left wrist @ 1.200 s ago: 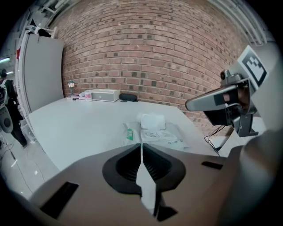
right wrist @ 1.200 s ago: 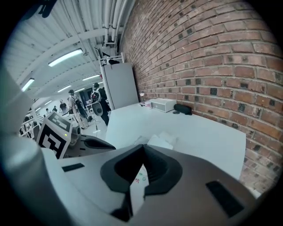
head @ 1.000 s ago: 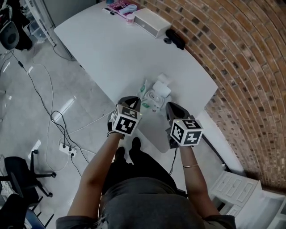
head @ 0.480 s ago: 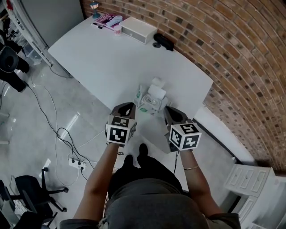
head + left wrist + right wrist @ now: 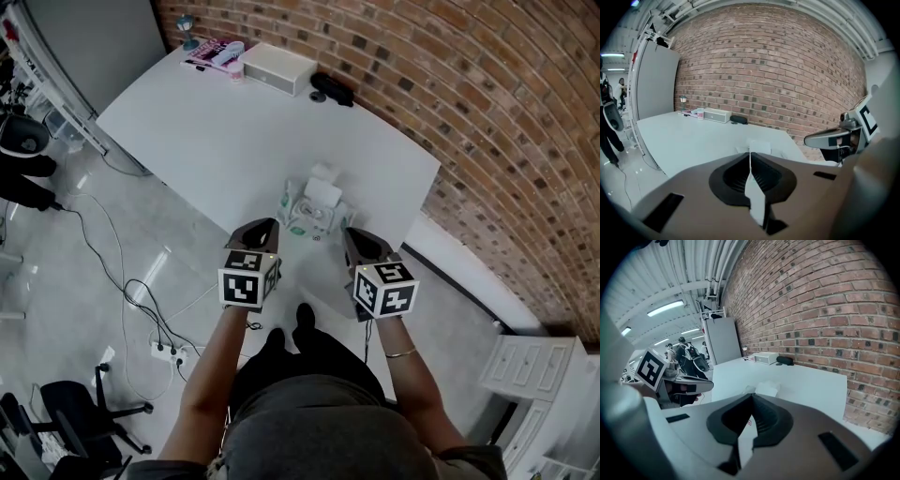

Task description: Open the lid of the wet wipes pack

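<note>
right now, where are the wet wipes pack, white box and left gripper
wet wipes pack (image 5: 312, 212), head view, its top
white box (image 5: 277, 67), head view, top face
left gripper (image 5: 266, 225), head view, tip of its fingers

Head view: looks from high overhead, steeply down, far from the white table (image 5: 234, 131). Left gripper view: sits low, close behind own jaws, faces across table to brick wall (image 5: 764, 61); catches right gripper (image 5: 811, 139) at right edge. Right gripper view: same low seat, faces along wall; catches left gripper (image 5: 705, 386). Shared by all three: wet wipes pack (image 5: 312, 206), white box (image 5: 277, 67).
</note>
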`<state>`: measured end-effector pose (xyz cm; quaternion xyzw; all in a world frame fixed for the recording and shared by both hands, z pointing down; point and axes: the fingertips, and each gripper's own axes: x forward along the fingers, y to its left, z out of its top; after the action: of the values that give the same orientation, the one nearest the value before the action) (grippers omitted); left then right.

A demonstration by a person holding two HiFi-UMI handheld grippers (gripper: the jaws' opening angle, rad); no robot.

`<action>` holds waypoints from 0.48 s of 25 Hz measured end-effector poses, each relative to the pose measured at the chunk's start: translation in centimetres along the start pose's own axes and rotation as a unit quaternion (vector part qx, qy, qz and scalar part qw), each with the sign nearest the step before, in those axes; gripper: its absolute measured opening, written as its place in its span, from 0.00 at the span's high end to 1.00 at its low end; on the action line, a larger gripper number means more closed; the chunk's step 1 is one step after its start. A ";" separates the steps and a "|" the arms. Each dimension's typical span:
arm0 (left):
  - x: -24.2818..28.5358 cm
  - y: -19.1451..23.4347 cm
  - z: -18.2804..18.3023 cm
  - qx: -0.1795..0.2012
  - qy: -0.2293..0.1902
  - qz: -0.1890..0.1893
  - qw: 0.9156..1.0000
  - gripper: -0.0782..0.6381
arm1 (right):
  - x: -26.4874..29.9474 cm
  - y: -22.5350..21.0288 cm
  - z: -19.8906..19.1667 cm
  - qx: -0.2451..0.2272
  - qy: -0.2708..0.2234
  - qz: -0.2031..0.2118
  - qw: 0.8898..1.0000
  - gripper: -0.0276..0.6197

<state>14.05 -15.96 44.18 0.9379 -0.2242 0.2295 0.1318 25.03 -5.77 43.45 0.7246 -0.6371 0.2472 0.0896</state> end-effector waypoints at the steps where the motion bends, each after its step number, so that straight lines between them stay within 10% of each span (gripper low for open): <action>1: 0.0 -0.1 0.0 -0.001 -0.001 0.000 1.000 0.85 | -0.1 0.0 -0.1 0.000 0.000 -0.001 1.000 0.95; 12: -0.4 -0.2 -0.2 -0.009 -0.007 0.008 1.000 0.85 | -0.7 0.0 0.1 0.002 -0.010 -0.005 1.000 0.95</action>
<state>13.78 -15.56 44.12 0.9365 -0.2347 0.2217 0.1366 25.03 -5.17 43.09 0.7304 -0.6336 0.2411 0.0830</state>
